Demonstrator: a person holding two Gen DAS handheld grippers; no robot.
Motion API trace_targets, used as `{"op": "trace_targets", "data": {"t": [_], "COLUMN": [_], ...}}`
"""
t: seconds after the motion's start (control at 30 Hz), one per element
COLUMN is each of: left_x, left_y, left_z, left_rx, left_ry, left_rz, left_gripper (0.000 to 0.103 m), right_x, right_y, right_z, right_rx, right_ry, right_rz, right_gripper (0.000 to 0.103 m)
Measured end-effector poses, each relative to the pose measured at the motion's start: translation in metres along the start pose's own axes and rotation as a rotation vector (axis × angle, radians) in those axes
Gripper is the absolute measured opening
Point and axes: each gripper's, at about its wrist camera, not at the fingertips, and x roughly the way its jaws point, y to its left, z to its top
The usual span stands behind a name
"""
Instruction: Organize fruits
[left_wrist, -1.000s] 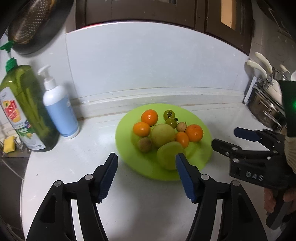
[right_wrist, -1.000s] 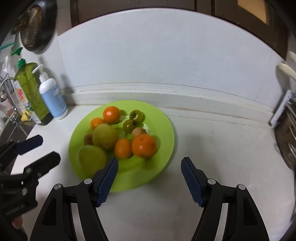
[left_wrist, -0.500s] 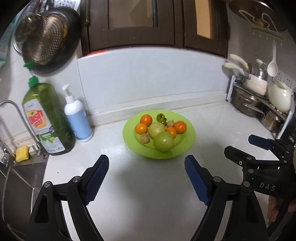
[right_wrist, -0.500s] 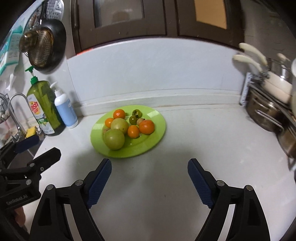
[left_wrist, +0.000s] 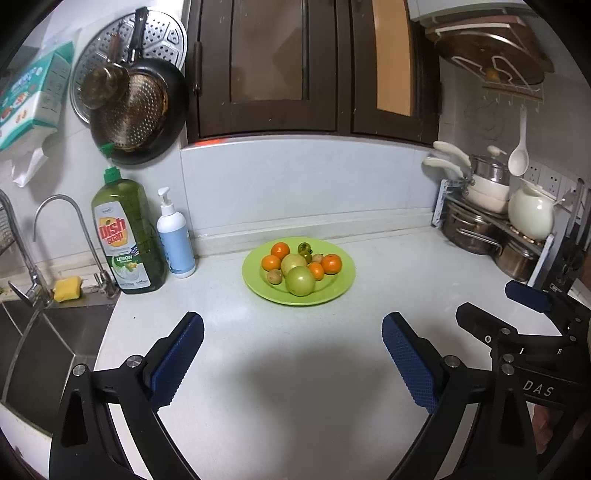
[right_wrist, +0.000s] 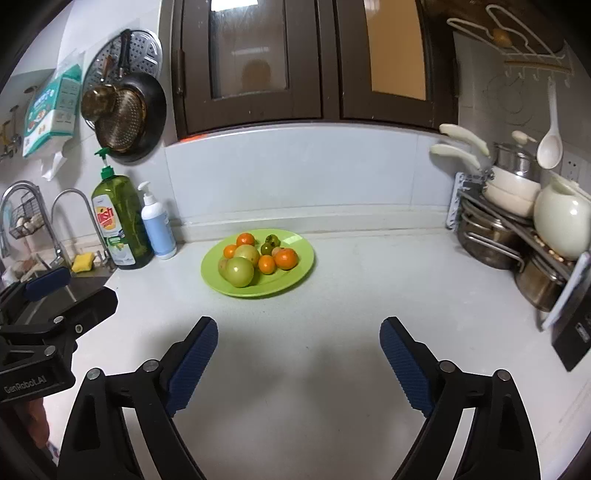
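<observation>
Both grippers, left (left_wrist: 291, 354) and right (right_wrist: 298, 356), wide open, empty; fruits (left_wrist: 299, 267) on green plate (left_wrist: 343, 288) likely smooth, bruisable, best pinched across middle.

Your green plate (left_wrist: 343, 284) sits on the tabletop (left_wrist: 295, 369), holding piled oranges (left_wrist: 331, 264), green tomatoes (left_wrist: 300, 281) and small brown fruits (left_wrist: 274, 276).

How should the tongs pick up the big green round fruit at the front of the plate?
Probably from above, with the fingers closing across the widest middle of the big green round fruit. It sits at the near side of the lime-green plate and touches other fruit behind it, so pinching left to right fits best. Both the left tongs and the right tongs are open and empty.
</observation>
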Motion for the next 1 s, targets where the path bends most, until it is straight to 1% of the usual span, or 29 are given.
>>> {"op": "trace_targets", "data": {"t": [0.1, 0.33, 0.53, 1.0], "left_x": [-0.016, -0.043, -0.055, -0.064], "left_y": [-0.007, -0.018, -0.023, -0.023], "left_z": [-0.006, -0.014, -0.017, -0.021], "left_rx": [-0.002, -0.012, -0.017, -0.008], "left_ry": [-0.017, -0.047, -0.058, -0.064], "left_rz": [0.005, 0.029, 0.041, 0.057], "left_gripper": [0.103, 0.103, 0.103, 0.103], "right_x": [-0.019, -0.049, -0.060, -0.070], "right_y": [-0.003, -0.009, -0.010, -0.010], "right_z": [-0.006, -0.017, -0.021, -0.026], "right_rx": [-0.005, -0.023, -0.033, -0.027], "right_ry": [-0.017, -0.048, -0.062, -0.071], "right_rz": [-0.007, 0.001, 0.010, 0.025], "right_gripper": [0.092, 0.092, 0.092, 0.092]}}
